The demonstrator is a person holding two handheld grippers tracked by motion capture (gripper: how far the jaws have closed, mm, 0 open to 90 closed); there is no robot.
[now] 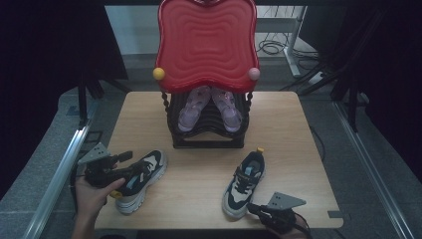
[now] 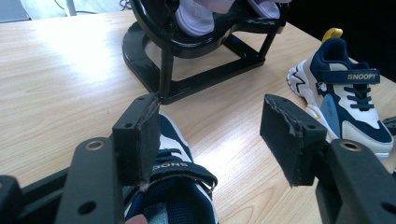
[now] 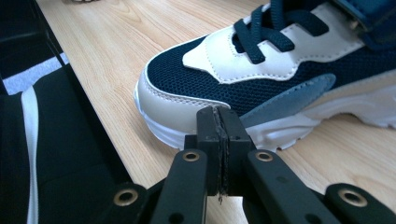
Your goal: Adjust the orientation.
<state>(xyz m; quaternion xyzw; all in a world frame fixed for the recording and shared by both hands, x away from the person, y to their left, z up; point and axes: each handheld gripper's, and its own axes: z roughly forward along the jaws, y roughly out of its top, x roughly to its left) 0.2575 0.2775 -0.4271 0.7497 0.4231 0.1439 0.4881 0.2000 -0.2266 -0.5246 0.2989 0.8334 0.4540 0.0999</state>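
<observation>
Left gripper (image 1: 124, 158), jaws apart, straddles my left sneaker (image 1: 142, 180) at lower left; right gripper (image 1: 254, 207), pressed together, noses the right sneaker (image 1: 245, 183). Light, soft uppers; I'd grip the collar

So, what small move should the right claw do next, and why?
Probably open first. The right claw is shut with nothing between its pads, its tips close against the toe of the right sneaker. Open jaws could then take that shoe. The left claw is already open over the left sneaker.
</observation>
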